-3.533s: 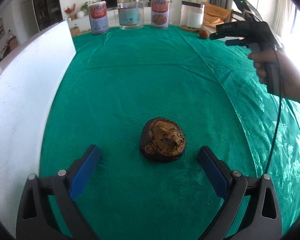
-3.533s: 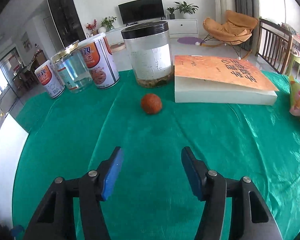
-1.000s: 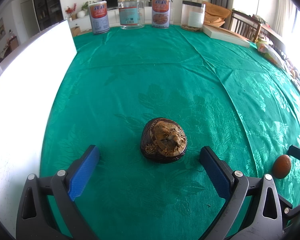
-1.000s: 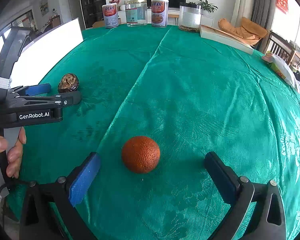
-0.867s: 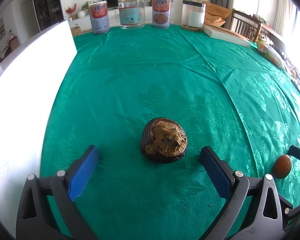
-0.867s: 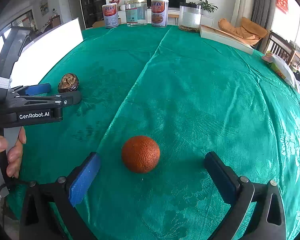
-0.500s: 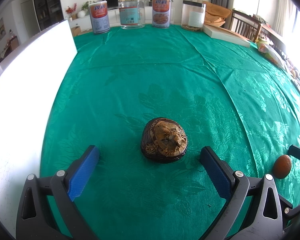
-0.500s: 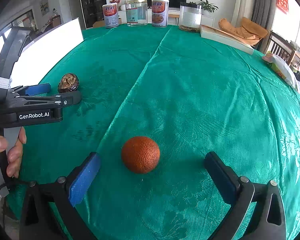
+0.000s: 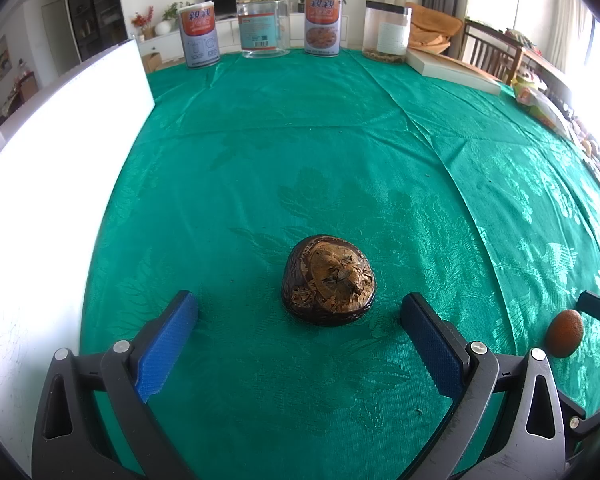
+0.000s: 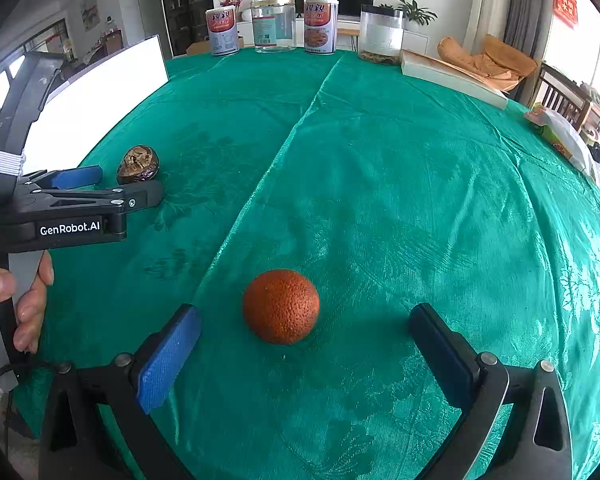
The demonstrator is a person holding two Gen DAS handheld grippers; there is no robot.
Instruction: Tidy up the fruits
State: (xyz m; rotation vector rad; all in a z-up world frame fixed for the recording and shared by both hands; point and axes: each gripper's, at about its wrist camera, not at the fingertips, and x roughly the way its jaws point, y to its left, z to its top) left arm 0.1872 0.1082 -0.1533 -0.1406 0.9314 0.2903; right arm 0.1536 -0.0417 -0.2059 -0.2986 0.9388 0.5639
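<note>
Tongs both stand spread wide, gripping nothing. Left gripper [image 9: 300,316] brackets a dark dried fruit [image 9: 329,280] lying on the green tablecloth [image 9: 300,152], untouched by either pad. Right gripper [image 10: 304,330] frames an orange fruit [image 10: 281,306] likewise. Left hand [image 10: 18,292] is cropped at the frame edge. Jars' [image 10: 381,34] contents are hard to make out.

"GenRobot.AI" on left gripper [image 10: 100,186]
</note>
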